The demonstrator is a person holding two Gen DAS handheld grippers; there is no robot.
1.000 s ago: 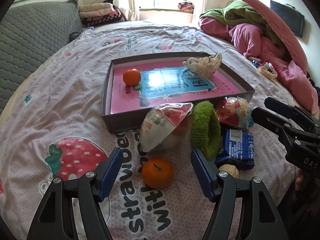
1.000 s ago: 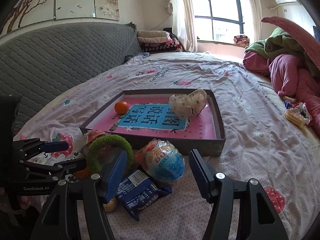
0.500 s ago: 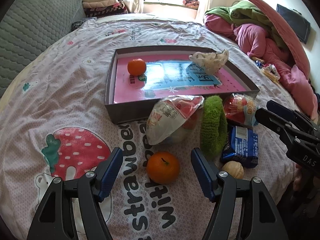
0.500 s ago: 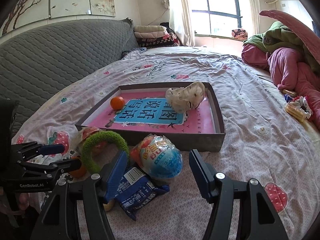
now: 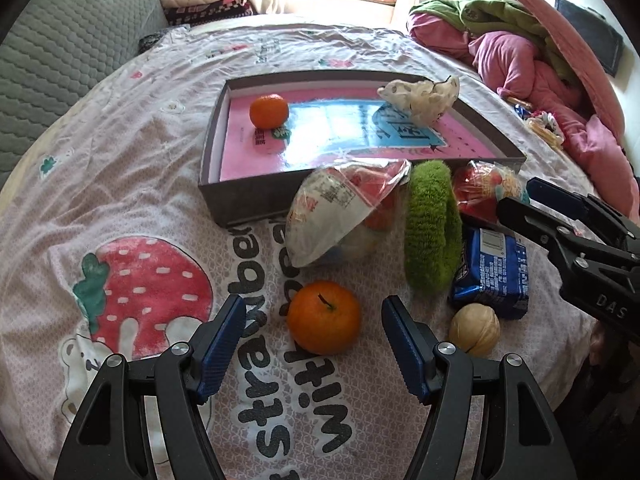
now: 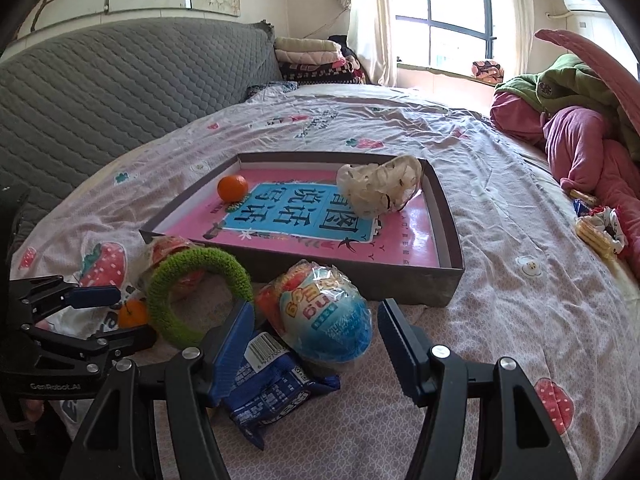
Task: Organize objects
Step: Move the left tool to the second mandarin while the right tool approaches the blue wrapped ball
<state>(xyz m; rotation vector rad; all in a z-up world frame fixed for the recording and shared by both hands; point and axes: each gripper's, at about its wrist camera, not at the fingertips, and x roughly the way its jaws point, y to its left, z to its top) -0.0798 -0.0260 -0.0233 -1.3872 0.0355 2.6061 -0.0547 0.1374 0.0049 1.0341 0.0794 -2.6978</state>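
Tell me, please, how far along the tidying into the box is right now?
Early on. Done: one orange and a white bag lie in the box. In hand: nothing; the open left claw frames a second orange, the open right claw a blue egg. Left on the bed: green ring, blue packet, walnut, another wrapped egg.

Left tool (image 5: 312, 336): jaws wide apart, nothing pinched between the pads, angled steeply downward. Right tool (image 6: 316, 336): jaws likewise apart, gripping nothing, tilted down less steeply. The two tools sit close, side by side.
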